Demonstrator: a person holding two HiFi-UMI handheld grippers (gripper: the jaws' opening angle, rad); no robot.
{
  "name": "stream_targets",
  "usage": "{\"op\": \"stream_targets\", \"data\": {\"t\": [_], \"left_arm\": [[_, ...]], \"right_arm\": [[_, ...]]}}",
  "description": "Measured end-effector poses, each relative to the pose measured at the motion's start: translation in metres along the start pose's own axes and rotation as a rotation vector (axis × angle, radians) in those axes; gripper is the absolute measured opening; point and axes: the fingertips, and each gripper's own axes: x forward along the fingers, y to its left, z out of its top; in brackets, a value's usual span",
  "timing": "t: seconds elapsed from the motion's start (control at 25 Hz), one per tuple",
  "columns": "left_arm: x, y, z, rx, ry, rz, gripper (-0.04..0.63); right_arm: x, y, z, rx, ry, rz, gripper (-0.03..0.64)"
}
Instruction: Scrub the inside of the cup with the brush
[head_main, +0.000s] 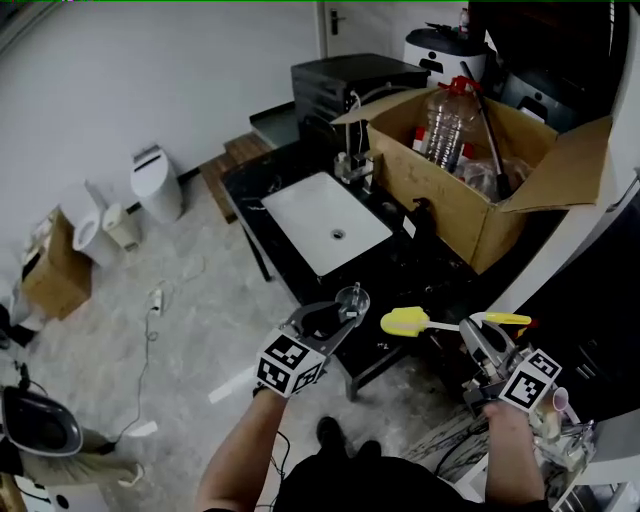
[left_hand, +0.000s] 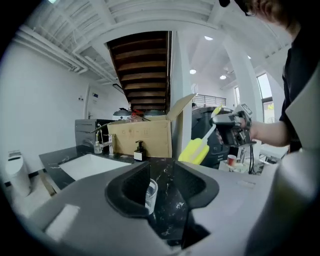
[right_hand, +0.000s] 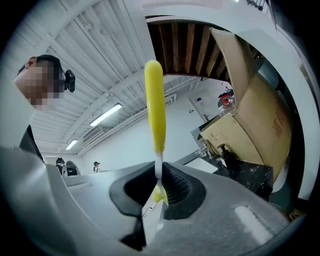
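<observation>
We see cup (left_hand: 150, 192) only as sliver, rest behind left claw (left_hand: 164, 181) pad. We lose most of brush (right_hand: 154, 100) handle inside right claw (right_hand: 159, 184). Near-left person (head_main: 70, 462) cut by edge; far figures (right_hand: 95, 165) too small.

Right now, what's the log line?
left hand-held gripper: holds cup | right hand-held gripper: holds brush | brush: outside cup

The cup (head_main: 353, 297) is left of the brush (head_main: 405, 321), both before the sink (head_main: 325, 220), whose worktop (head_main: 255, 190) carries the box (head_main: 470, 180) at its right.

The left tongs (left_hand: 161, 182) seemingly pinch the cup (left_hand: 151, 192); the right tongs (right_hand: 159, 180), held level, clamp the brush (right_hand: 154, 100).
</observation>
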Motion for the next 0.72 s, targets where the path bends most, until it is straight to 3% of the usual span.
{"op": "stream_targets", "data": {"t": [0.24,0.32,0.48,0.6,0.72], "left_arm": [[-0.032,-0.015,0.029,-0.139,-0.140,0.074,0.129],[-0.041,-0.020,0.033,-0.122,-0.137,0.092,0.110],[-0.054,-0.021,0.037,-0.016,-0.087,0.139,0.033],[-0.065,-0.014,0.045,0.051,-0.075,0.173,0.026],[-0.075,-0.002,0.053,0.049,-0.094,0.191,0.026]], "right_arm": [[-0.015,-0.009,-0.011,0.033,-0.003,0.037,0.034],[-0.016,-0.010,-0.014,0.028,0.004,0.043,0.034],[-0.011,-0.010,-0.011,0.020,-0.001,0.057,0.034],[-0.004,-0.007,-0.009,0.006,-0.009,0.062,0.034],[0.005,-0.004,-0.009,0.003,-0.018,0.054,0.034]]}}
